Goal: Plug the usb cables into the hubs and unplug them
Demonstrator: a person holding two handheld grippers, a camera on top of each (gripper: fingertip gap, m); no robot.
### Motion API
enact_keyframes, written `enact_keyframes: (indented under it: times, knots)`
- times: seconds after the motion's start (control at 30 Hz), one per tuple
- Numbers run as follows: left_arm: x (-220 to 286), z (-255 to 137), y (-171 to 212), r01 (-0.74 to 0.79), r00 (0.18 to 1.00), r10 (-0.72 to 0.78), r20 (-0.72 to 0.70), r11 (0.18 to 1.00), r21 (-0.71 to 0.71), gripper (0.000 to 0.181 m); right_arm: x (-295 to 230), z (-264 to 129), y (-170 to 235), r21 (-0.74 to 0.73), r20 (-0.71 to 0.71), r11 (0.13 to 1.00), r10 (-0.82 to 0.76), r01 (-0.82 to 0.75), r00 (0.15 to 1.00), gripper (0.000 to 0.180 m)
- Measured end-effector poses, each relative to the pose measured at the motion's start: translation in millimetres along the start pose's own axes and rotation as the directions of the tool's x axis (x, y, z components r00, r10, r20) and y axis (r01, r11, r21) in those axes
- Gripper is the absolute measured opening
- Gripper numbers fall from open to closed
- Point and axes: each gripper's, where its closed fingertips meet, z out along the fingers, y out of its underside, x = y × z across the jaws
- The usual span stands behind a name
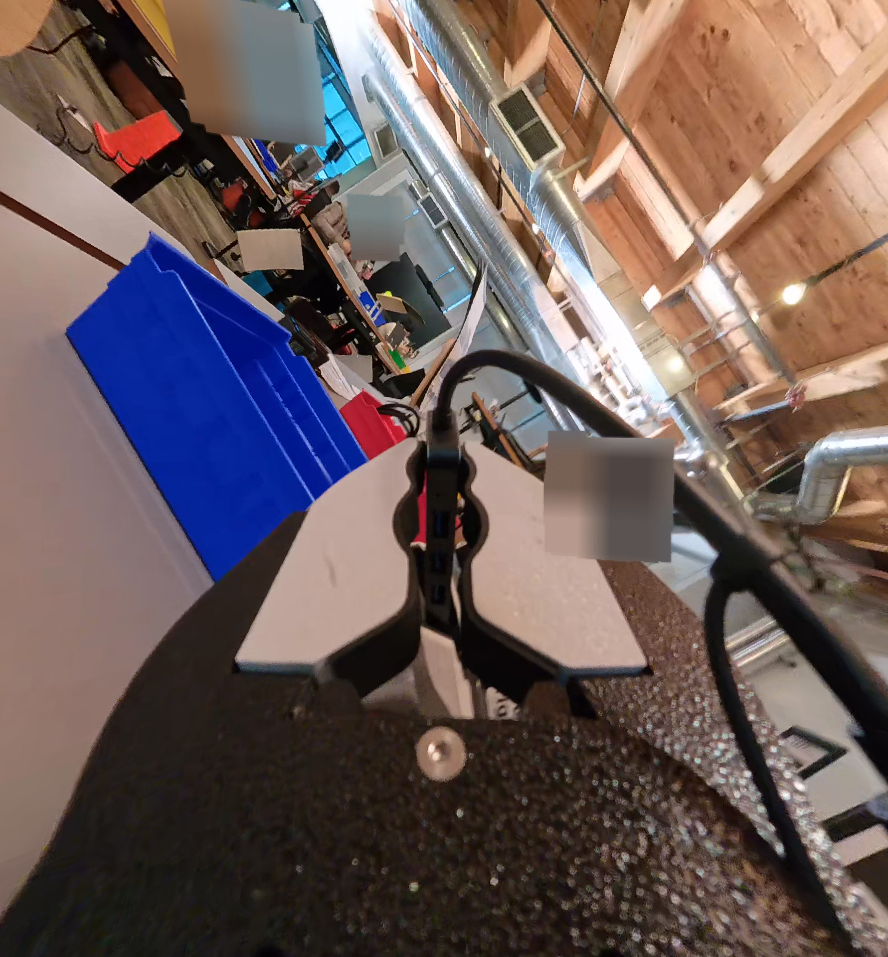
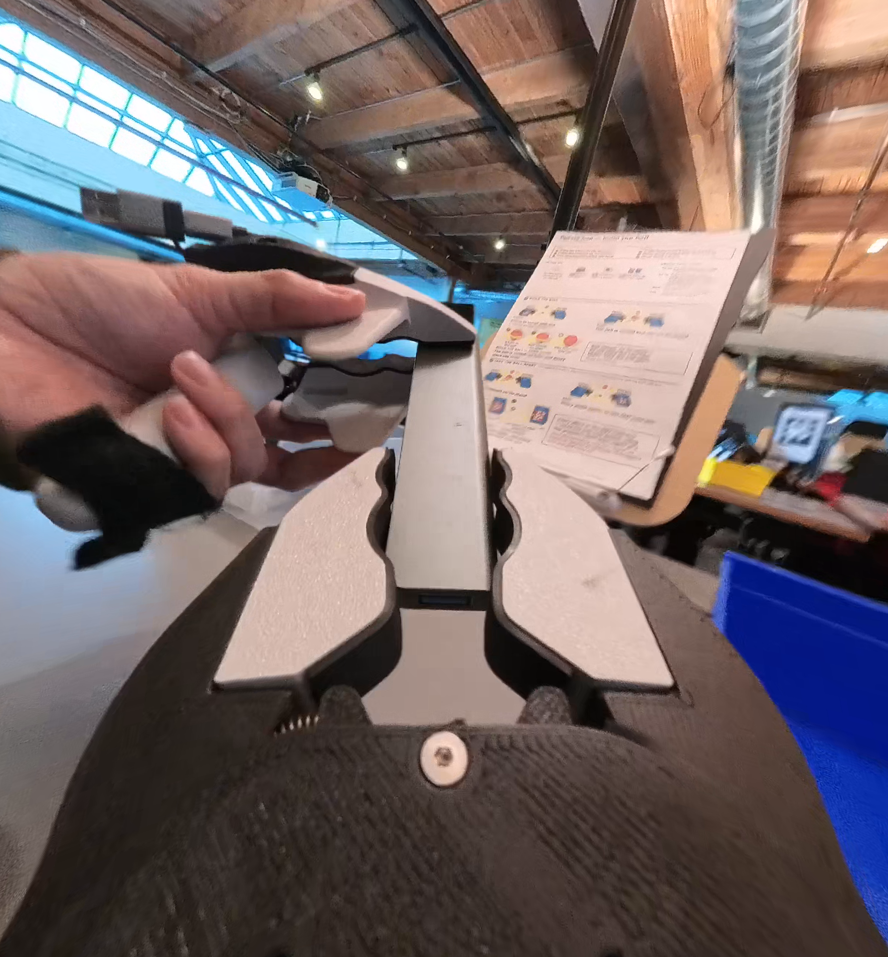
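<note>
My left gripper (image 1: 440, 455) is shut on a slim black USB hub (image 1: 439, 518) with blue ports along its side. The hub's black cable (image 1: 483, 357) arcs out of its far end and runs down to the right. My right gripper (image 2: 441, 461) is shut on a long grey hub (image 2: 441, 414), whose near end shows one port (image 2: 444, 600). In the right wrist view a hand (image 2: 120, 336) holds the left gripper (image 2: 379, 373) just left of the grey hub's far end. A silver USB plug (image 2: 115, 207) shows above that hand.
A blue bin (image 1: 208, 414) stands on the white table (image 1: 27, 466), with a red bin (image 1: 369, 419) behind it. The blue bin also shows at the lower right of the right wrist view (image 2: 820, 673). A clipboard with a printed sheet (image 2: 612, 352) stands at the right. The left gripper's tips are roughly 6 centimeters from the right gripper's.
</note>
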Motion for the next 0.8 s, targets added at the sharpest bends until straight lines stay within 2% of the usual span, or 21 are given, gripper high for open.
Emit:
enact_keyframes:
  times: [0.03, 0.1, 0.17, 0.2, 0.3, 0.43, 0.53, 0.6, 0.8]
  knots:
    - [-3, -1, -1, -0.047, 0.999, 0.047, 0.013, 0.999, -0.017, 0.011, 0, 1, 1, -0.012, 0.023, 0.997, 0.071, -0.071, 0.997, 0.036]
    - [-4, -2, -2, -0.155, 0.988, 0.156, 0.011, 0.987, -0.051, 0.022, 5, 1, 1, -0.002, 0.030, 0.979, 0.206, -0.206, 0.978, 0.036]
    - [-8, -5, 2, -0.265, 0.963, 0.268, 0.017, 0.959, -0.100, 0.030, 14, 0, 3, 0.002, 0.025, 0.961, 0.277, -0.277, 0.960, 0.036]
    - [-12, -7, 5, -0.316, 0.946, 0.322, 0.027, 0.940, -0.131, 0.040, 18, -2, 3, 0.009, 0.031, 0.954, 0.298, -0.298, 0.954, 0.036]
    - [-23, -17, 21, -0.468, 0.874, 0.485, 0.013, 0.850, -0.241, 0.046, 27, -3, 7, -0.004, 0.023, 0.946, 0.325, -0.325, 0.945, 0.036]
    - [-53, -42, 42, -0.572, 0.772, 0.635, 0.030, 0.714, -0.404, 0.062, 34, -4, 17, -0.036, -0.033, 0.946, 0.321, -0.322, 0.947, 0.036]
    - [-78, -69, 51, -0.587, 0.702, 0.709, 0.066, 0.628, -0.511, 0.060, 29, -3, 31, -0.085, -0.061, 0.947, 0.306, -0.311, 0.950, 0.036]
    - [-87, -86, 49, -0.596, 0.661, 0.744, 0.095, 0.598, -0.536, 0.060, 25, -2, 38, -0.116, -0.073, 0.949, 0.285, -0.292, 0.956, 0.036]
    - [-82, -138, 13, -0.615, 0.571, 0.795, 0.205, 0.580, -0.534, 0.053, 24, -1, 51, -0.190, -0.142, 0.957, 0.196, -0.221, 0.970, 0.036]
